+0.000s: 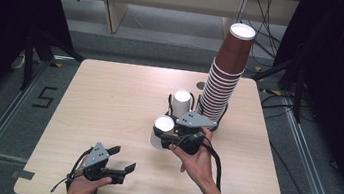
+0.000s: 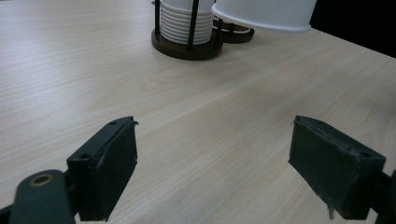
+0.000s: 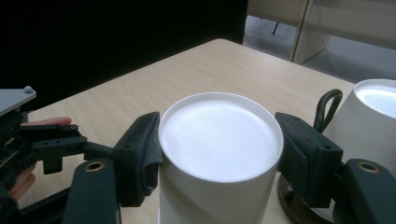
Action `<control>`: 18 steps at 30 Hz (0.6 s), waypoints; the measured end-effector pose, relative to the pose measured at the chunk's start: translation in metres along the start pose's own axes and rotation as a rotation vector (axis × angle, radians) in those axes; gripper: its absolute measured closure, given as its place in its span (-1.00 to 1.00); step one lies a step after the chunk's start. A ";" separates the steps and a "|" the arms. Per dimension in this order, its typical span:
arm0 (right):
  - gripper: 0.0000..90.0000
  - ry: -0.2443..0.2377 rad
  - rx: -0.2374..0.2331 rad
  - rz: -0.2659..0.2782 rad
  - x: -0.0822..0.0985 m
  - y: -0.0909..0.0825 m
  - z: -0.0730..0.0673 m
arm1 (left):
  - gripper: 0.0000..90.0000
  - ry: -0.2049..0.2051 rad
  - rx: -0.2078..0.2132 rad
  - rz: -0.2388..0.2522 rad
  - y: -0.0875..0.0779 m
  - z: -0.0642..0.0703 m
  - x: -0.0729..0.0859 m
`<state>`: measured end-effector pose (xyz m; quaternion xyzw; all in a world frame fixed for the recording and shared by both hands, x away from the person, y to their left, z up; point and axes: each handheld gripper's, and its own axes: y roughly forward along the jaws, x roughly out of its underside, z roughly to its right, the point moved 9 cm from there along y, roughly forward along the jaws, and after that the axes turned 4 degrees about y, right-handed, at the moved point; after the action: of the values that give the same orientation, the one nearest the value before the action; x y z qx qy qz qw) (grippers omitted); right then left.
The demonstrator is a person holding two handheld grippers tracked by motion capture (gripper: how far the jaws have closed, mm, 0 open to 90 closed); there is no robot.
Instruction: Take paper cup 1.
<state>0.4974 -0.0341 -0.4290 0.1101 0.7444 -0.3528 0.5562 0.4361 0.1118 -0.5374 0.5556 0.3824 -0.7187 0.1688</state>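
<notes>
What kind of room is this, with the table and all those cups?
Probably a lab or recording studio: a bare wooden table ringed by dark curtains, loose cables on the floor, and a person working a claw by hand.

White paper cup (image 1: 162, 131): inverted, base uppermost, slightly tilted, clamped at both sides by the right claw (image 3: 219, 154). Positioned near bench (image 1: 109, 99) centre, just before the white cups' holder (image 1: 180, 109).

a tall leaning stack of brown paper cups (image 1: 226, 79) stands in a dark wire holder at the far right of the pale wooden table (image 1: 108, 104); a grey floor (image 1: 2, 105) with black cables (image 1: 267, 44) surrounds it.
</notes>
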 end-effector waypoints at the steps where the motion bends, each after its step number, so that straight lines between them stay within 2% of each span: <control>1: -0.22 -0.010 0.011 -0.002 0.000 -0.001 0.001 | -0.67 0.001 0.008 0.012 0.001 0.000 -0.001; 3: -0.22 -0.021 0.004 0.004 0.001 0.001 -0.001 | -0.67 0.004 0.009 0.015 0.000 0.001 -0.002; 4: -0.22 0.000 -0.012 0.010 0.002 0.002 -0.005 | -0.67 0.006 0.008 0.013 -0.001 0.001 -0.002; 7: -0.22 -0.007 -0.019 -0.014 0.005 0.003 -0.008 | -0.67 0.014 0.030 0.033 0.000 0.004 -0.004; 8: -0.22 -0.004 -0.036 -0.011 0.006 0.004 -0.011 | -0.67 0.015 0.031 0.038 0.000 0.004 -0.004; 10: -0.22 -0.019 -0.023 -0.012 0.007 0.005 -0.011 | -0.67 0.022 0.031 0.038 -0.001 0.005 -0.005; 11: -0.22 0.010 -0.027 -0.031 0.009 0.004 -0.014 | -0.67 0.021 0.032 0.044 -0.001 0.006 -0.006; 12: -0.22 -0.020 -0.026 -0.014 0.009 0.006 -0.013 | -0.67 0.026 0.036 0.045 -0.001 0.007 -0.006; 13: -0.22 -0.011 -0.034 -0.027 0.010 0.006 -0.015 | -0.67 0.032 0.037 0.041 -0.001 0.007 -0.006; 17: -0.22 -0.027 -0.059 -0.026 0.012 0.009 -0.020 | -0.67 0.041 0.054 0.061 0.000 0.010 -0.008; 18: -0.22 -0.006 -0.050 -0.042 0.014 0.008 -0.022 | -0.67 0.043 0.053 0.058 0.000 0.011 -0.007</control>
<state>0.4802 -0.0176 -0.4419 0.0793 0.7534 -0.3460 0.5535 0.4314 0.1023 -0.5297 0.5861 0.3506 -0.7112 0.1668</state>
